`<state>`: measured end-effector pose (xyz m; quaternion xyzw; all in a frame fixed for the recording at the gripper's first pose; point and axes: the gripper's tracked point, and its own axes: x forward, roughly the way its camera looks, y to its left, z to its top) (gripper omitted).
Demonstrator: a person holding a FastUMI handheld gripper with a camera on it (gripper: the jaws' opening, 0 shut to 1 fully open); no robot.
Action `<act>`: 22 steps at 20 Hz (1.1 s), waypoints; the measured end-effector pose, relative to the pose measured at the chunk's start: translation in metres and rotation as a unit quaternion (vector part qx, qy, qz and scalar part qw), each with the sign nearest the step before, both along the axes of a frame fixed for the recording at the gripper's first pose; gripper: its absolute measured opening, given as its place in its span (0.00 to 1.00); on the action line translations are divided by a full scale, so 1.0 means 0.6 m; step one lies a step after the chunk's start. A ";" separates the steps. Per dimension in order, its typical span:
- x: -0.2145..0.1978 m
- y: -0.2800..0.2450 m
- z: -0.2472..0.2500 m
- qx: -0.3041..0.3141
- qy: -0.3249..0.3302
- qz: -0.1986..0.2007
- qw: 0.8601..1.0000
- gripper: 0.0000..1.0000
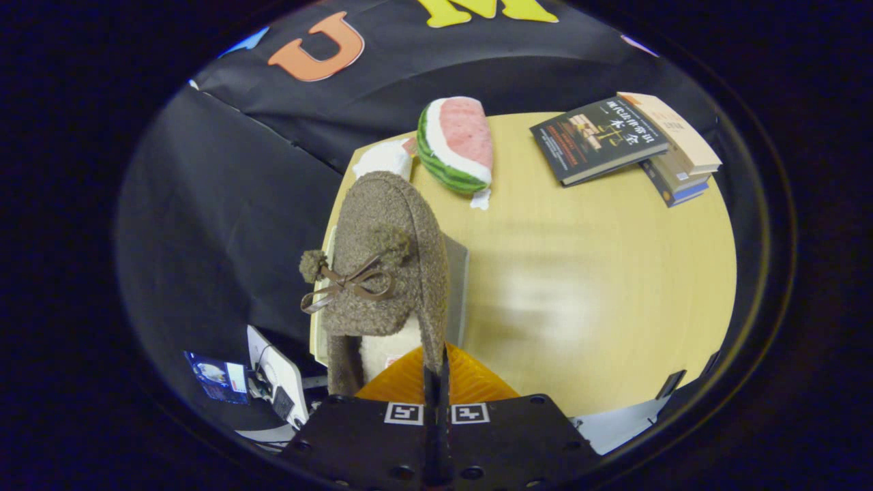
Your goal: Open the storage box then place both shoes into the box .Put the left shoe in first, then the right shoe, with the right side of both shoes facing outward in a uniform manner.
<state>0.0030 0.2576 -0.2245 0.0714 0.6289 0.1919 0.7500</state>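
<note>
Shoe (385,266) pinched by its rim in gripper (436,382), above table (600,273).

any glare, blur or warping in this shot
Gripper view: a soft white glare patch sits on the bare table beside the brown fuzzy shoe the gripper pinches; fisheye bends the table's edges; the watermelon plush and books beyond stay fairly sharp.

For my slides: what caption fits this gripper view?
Gripper fingers shut on the rim of a brown fuzzy bow-tied shoe, lifted over the round wooden table.
</note>
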 end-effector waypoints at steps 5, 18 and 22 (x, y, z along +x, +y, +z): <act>-0.033 0.095 -0.061 -0.024 0.030 -0.018 0.999 0.01; -0.010 0.129 -0.224 -0.203 0.024 -0.119 0.972 0.01; -0.007 0.126 -0.254 -0.242 0.031 -0.145 0.959 0.01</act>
